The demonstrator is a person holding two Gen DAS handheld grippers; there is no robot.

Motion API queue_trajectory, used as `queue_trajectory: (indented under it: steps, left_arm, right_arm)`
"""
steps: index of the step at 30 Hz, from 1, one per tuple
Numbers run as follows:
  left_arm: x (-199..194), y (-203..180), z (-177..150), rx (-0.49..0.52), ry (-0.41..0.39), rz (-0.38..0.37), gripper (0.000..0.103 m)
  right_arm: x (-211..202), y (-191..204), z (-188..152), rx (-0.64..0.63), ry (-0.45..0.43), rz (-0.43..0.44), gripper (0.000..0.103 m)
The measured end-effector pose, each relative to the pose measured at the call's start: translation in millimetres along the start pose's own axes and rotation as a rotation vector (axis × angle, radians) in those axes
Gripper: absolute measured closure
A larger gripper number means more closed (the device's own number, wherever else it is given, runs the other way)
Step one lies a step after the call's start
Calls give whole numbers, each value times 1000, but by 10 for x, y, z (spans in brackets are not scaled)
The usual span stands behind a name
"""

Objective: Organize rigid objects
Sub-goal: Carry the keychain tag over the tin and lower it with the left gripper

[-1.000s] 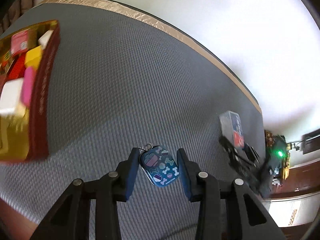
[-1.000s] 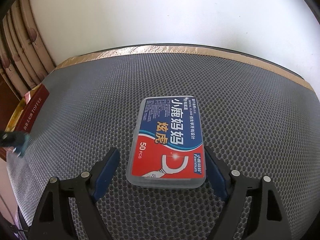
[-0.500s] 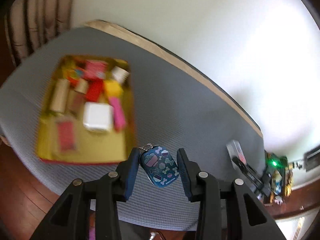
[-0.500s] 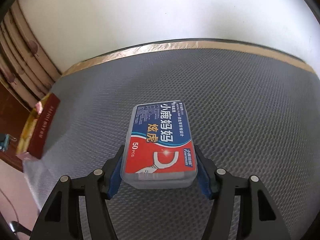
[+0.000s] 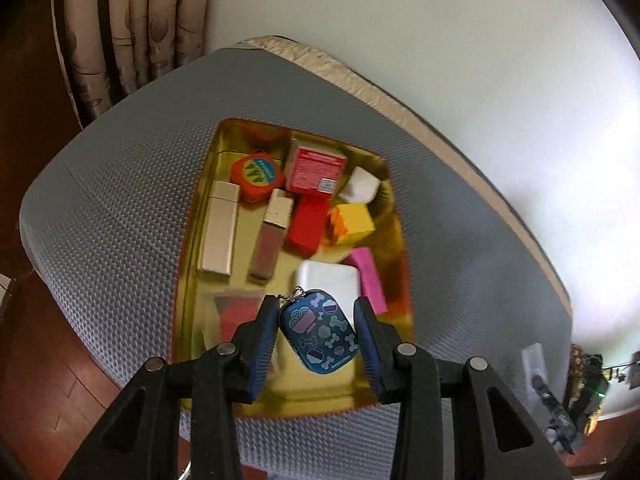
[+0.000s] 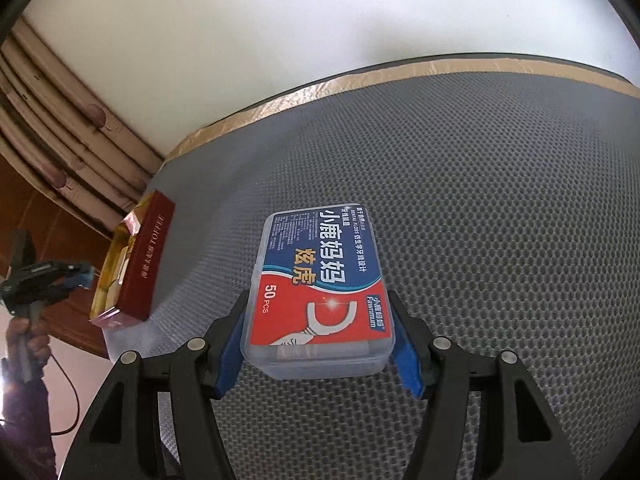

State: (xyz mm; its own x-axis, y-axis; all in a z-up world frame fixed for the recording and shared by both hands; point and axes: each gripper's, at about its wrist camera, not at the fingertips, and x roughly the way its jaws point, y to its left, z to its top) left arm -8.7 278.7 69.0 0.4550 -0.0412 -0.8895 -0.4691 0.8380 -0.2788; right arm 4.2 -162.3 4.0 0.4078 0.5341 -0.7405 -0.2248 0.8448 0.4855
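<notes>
Tag [image 5: 316,334], blue, hangs clamped in my left gripper [image 5: 317,336] above the near end of the gold tray [image 5: 191,236]. My right gripper [image 6: 320,344] grips one floss box [image 6: 320,288] just above the gray mat [image 6: 500,208]. I would lower the tag over bare tray floor before releasing, clear of the white block [image 5: 326,282]. Inside the tray: about ten small items, some blurred.

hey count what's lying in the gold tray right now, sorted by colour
In the tray:
Red or orange: 4
Gold or tan tubes: 2
White: 2
Yellow: 1
Pink: 1
Total: 10
</notes>
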Motion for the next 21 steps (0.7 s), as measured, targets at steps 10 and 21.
queue_trajectory:
  steps: [10,21]
  left_arm:
    - [297,93,-31,14,44,31,64]
    - [426,-120,-270,114,32,91,64]
  right_arm:
    - [-22,58,47,5,1,23,43]
    - [50,174,20,-1,17,30,43]
